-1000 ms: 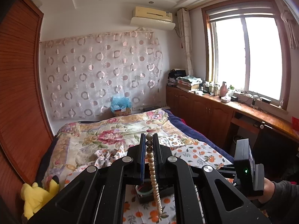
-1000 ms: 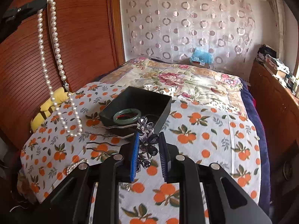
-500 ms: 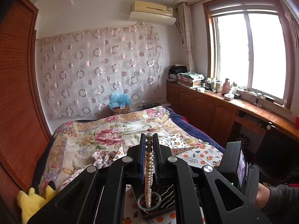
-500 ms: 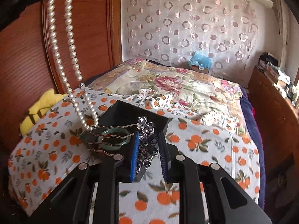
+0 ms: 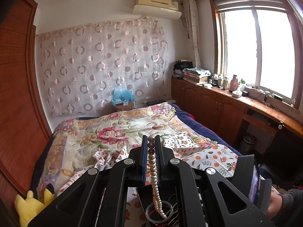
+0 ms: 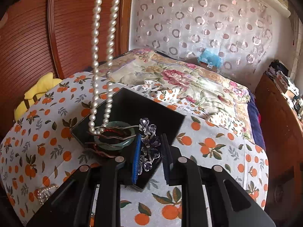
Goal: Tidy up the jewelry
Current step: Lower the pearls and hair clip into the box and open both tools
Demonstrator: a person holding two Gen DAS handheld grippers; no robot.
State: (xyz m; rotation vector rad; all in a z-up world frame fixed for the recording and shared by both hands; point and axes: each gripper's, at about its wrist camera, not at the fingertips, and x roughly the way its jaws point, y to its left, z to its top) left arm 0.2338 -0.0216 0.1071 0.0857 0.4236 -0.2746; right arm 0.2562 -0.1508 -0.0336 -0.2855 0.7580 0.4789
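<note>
My left gripper [image 5: 151, 141] is shut on a pearl necklace [image 5: 155, 181] that hangs down, its low end over the green bangle [image 5: 151, 214] in the black box. In the right wrist view the necklace [image 6: 103, 56] hangs from above into the black box [image 6: 151, 109], its loop touching the bangle [image 6: 125, 143]. My right gripper [image 6: 151, 147] holds a crystal flower hair comb [image 6: 148, 147] over the box's near part, its wavy prongs [image 6: 111, 138] lying across the bangle. The jaws look slightly wider than the comb.
The box sits on an orange-print cloth [image 6: 217, 151] over a floral bedspread [image 6: 170, 75]. A small pearl piece [image 6: 44, 193] lies on the cloth at lower left. A yellow plush [image 6: 37, 92] lies by the wooden wall. Cabinets [image 5: 217, 106] run along the right.
Both grippers moved over the box. The necklace swung in from the left and lowered onto the bangle. The hair comb came down into the box, and the right jaws widened a little.
</note>
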